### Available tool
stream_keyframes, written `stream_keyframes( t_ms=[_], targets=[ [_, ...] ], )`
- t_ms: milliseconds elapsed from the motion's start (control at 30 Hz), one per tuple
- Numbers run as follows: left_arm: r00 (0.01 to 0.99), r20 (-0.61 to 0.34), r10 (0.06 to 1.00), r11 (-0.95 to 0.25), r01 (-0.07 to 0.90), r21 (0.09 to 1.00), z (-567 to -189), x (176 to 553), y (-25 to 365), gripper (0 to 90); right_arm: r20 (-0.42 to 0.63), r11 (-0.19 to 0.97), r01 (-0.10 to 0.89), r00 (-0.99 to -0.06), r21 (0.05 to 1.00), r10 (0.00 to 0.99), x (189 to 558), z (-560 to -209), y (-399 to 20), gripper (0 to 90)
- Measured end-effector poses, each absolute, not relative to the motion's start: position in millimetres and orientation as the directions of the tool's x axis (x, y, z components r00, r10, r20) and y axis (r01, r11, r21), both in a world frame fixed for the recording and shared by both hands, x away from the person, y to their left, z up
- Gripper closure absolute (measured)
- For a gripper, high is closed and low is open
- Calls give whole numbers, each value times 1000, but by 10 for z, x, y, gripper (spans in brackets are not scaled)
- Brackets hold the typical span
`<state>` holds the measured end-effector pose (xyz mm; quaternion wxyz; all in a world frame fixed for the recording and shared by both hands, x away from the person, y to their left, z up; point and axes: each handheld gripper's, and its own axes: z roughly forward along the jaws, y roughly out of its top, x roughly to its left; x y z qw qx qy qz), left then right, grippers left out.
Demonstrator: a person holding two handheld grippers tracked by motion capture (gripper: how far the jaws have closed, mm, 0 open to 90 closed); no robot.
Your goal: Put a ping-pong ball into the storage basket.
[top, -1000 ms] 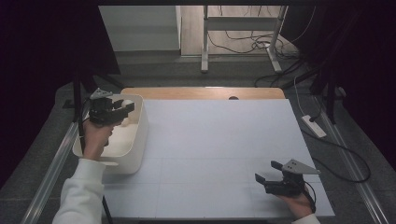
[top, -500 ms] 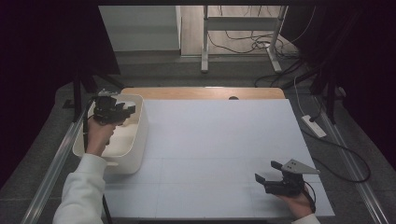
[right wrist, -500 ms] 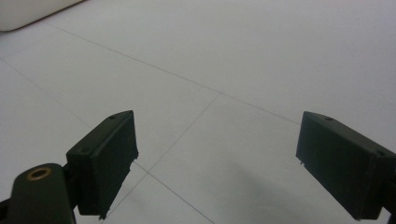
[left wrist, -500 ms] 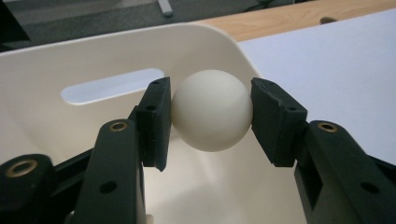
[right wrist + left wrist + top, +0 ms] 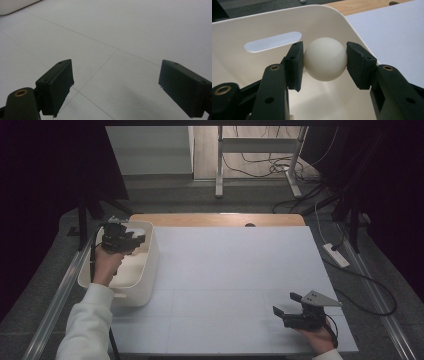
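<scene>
Left gripper point(image 5: 325, 60) now slightly nearer over bin point(image 5: 150, 265), clamped on white ball point(image 5: 325, 59); right gripper point(image 5: 116, 86) apart.

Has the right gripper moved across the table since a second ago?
No. The right gripper sits at the same spot near the white table's near right corner.
</scene>
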<state>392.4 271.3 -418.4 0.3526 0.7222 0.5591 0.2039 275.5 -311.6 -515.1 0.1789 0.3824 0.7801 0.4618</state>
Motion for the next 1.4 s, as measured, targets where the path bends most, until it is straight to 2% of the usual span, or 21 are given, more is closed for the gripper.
stream_keyframes(
  t_ms=[133,233,300,867,1400],
  targets=[
    [286,-99,953,-121,660,741,-4183,3918,2722,472,72,283,431,-644,857,762,2757,-5153,-3117,128],
    [273,-88,958,-115,646,755,-4159,3896,2714,319,69,286,430,-645,856,761,2755,-5153,-3114,128],
    [270,-87,959,-107,629,770,-4125,3868,2712,264,68,288,429,-645,856,761,2755,-5155,-3114,128],
    [407,-190,894,-71,546,835,-3992,3662,2709,217,67,285,428,-644,858,762,2756,-5155,-3117,128],
    [527,-201,826,-79,461,884,-3769,3368,2513,215,80,270,429,-641,862,764,2753,-5147,-3130,129]
  ],
)
